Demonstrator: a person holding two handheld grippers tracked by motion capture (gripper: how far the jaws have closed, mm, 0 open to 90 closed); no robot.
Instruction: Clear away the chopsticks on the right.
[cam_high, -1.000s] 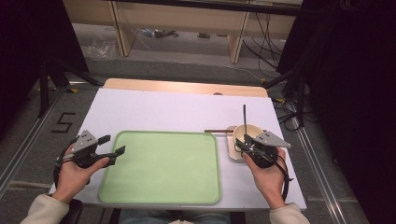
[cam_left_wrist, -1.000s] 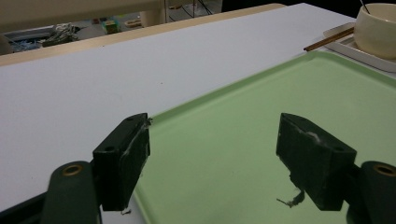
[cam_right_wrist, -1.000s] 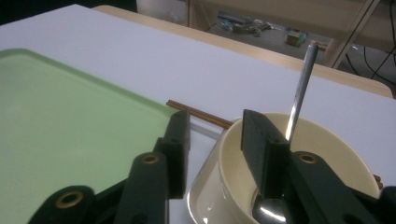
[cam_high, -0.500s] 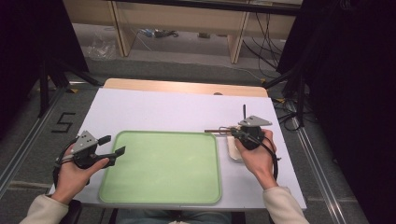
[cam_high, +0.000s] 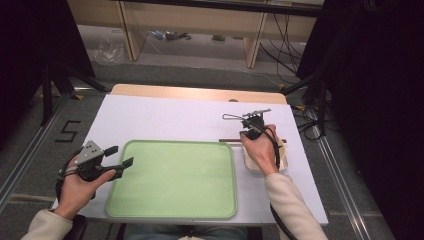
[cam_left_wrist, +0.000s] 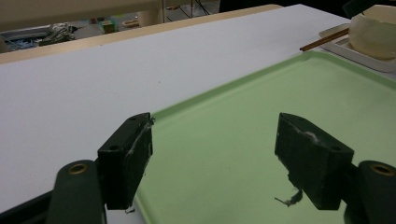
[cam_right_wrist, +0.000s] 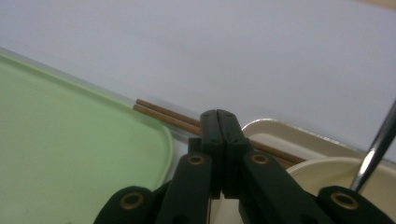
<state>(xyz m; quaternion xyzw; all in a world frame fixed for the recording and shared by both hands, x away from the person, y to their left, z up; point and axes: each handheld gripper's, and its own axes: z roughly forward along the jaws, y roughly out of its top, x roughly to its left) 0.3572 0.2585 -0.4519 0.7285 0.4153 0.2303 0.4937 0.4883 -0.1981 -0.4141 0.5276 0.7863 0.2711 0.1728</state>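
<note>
Chopsticks (cam_right_wrist: 161, 113) across white dish (cam_right_wrist: 299, 136) rim

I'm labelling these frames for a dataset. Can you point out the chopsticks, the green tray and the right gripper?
chopsticks (cam_right_wrist: 159, 114): right gripper view, on the brown shafts left of the jaws.
green tray (cam_high: 172, 182): high view, on its bare middle.
right gripper (cam_right_wrist: 218, 122): right gripper view, at the shut jaw tips above the chopsticks.

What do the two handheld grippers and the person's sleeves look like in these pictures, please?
Both grippers are black. The left gripper has a grey three-cornered plate on top and blocky dark fingers with brass-coloured rivets at the joints. The right gripper has the same black links and brass rivets. A black cable trails from each gripper. The person wears cream long sleeves.
</note>
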